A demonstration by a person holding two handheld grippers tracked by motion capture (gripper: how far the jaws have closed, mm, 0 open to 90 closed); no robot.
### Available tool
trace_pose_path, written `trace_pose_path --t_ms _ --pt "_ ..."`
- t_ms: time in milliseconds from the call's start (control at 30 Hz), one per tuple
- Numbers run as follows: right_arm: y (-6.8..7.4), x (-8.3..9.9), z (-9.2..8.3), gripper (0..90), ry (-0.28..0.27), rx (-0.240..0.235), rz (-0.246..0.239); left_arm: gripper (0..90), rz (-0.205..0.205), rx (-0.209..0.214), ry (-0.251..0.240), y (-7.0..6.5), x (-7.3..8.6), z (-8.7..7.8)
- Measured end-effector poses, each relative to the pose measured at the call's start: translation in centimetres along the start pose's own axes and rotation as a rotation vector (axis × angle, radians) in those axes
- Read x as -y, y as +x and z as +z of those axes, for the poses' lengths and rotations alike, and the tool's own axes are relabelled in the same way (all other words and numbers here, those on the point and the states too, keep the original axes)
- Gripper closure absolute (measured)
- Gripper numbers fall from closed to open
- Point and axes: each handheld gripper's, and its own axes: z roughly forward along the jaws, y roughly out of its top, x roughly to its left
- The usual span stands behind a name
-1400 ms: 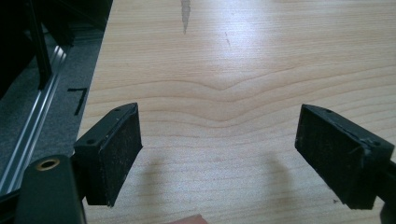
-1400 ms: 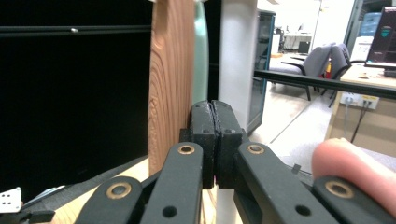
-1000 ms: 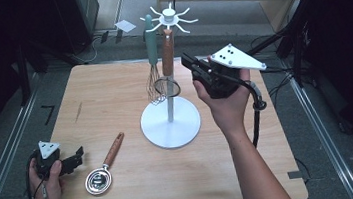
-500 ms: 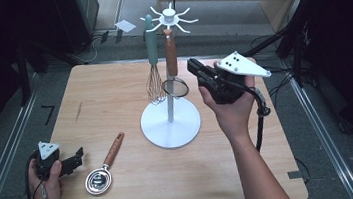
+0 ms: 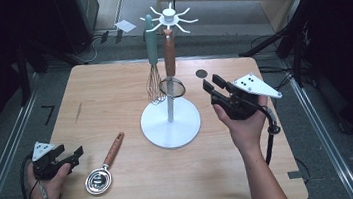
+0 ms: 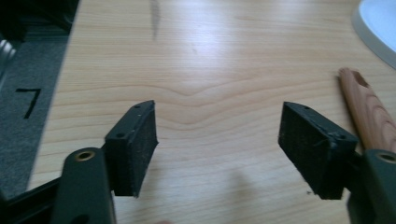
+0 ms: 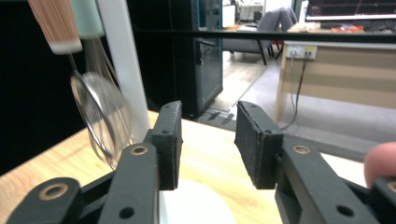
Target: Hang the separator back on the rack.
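Both pairs of jaws stood apart with nothing between them. On the right gripper (image 5: pixel 211 84), held just to the right of the stand, the jaws had just been opening, and the right gripper view showed only air between its two black pads (image 7: pixel 169 140). The left gripper (image 5: pixel 70 156) rested at the table's near left corner; its jaws had just been closing a little, yet a broad stretch of bare wood still showed between them in the left gripper view.

One white stand (image 5: pixel 171 125) stood on the table (image 5: pixel 112 86), a round base with one upright pole and a ring of hooks at the top. Two utensils hung from it: one whisk (image 5: pixel 152 67) with a pale green handle and one small strainer (image 5: pixel 171 82) with a brown wooden handle, side by side against the pole. In the right gripper view the strainer's mesh bowl (image 7: pixel 100 121) hung blurred, just left of the jaws.

One more utensil, a round metal measuring spoon (image 5: pixel 104 169) with a wooden handle, lay flat on the table between the left gripper and the stand's base, near the left jaws but not touched. One small dark disc (image 5: pixel 201 73) lay on the table beyond the right gripper.
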Motion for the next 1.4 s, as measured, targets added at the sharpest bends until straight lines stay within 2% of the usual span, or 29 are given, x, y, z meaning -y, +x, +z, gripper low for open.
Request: trace_pose_path --t_ms 67,100,167,200,233,367,433,533,600,733,867,967,1200,1400 --pt "-0.4 0.8 -0.3 60.5 0.007 0.01 0.005 26.8 0.019 0.007 0.021 -0.5 0.1 0.1" --pt "-0.6 1.2 -0.5 59.7 0.013 0.013 0.007 29.9 0.027 0.027 0.031 -0.7 0.2 0.1" --pt "-0.9 2.0 -0.9 58.8 0.022 0.021 0.008 39.6 0.041 0.04 0.033 -1.0 0.3 0.1" --pt "-1.0 2.4 -1.1 58.3 0.027 0.03 0.009 47.6 0.043 0.06 0.031 -1.0 0.4 0.0" --pt "-1.2 2.8 -1.3 57.7 0.027 0.035 0.016 52.3 0.04 0.081 0.036 -1.1 0.4 0.0" --pt "-1.8 4.5 -2.0 56.6 0.049 0.049 0.039 66.6 0.044 0.115 0.087 -1.3 0.8 0.1" --pt "-2.0 5.3 -2.3 56.3 0.06 0.055 0.045 73.9 0.042 0.145 0.102 -1.4 0.9 0.2" --pt "-2.4 6.4 -2.8 56.2 0.072 0.066 0.055 83.5 0.022 0.187 0.123 -1.6 0.9 0.2" --pt "-2.7 7.0 -3.2 56.2 0.077 0.071 0.065 88.5 0.024 0.197 0.135 -2.0 1.0 0.2" --pt "-3.2 8.0 -3.9 56.2 0.092 0.085 0.074 90.0 0.053 0.225 0.161 -2.8 1.5 0.1" --pt "-3.5 9.1 -4.4 54.7 0.106 0.1 0.071 90.0 0.064 0.243 0.166 -3.3 1.7 -0.1" --pt "-3.6 10.1 -4.8 53.4 0.123 0.107 0.075 90.0 0.06 0.263 0.17 -3.7 1.7 0.0" --pt "-3.9 12.1 -5.8 52.5 0.145 0.113 0.108 90.0 0.082 0.297 0.184 -5.1 1.8 0.1" --pt "-3.5 13.4 -6.2 52.0 0.171 0.113 0.124 90.0 0.089 0.326 0.195 -6.2 2.0 0.0"
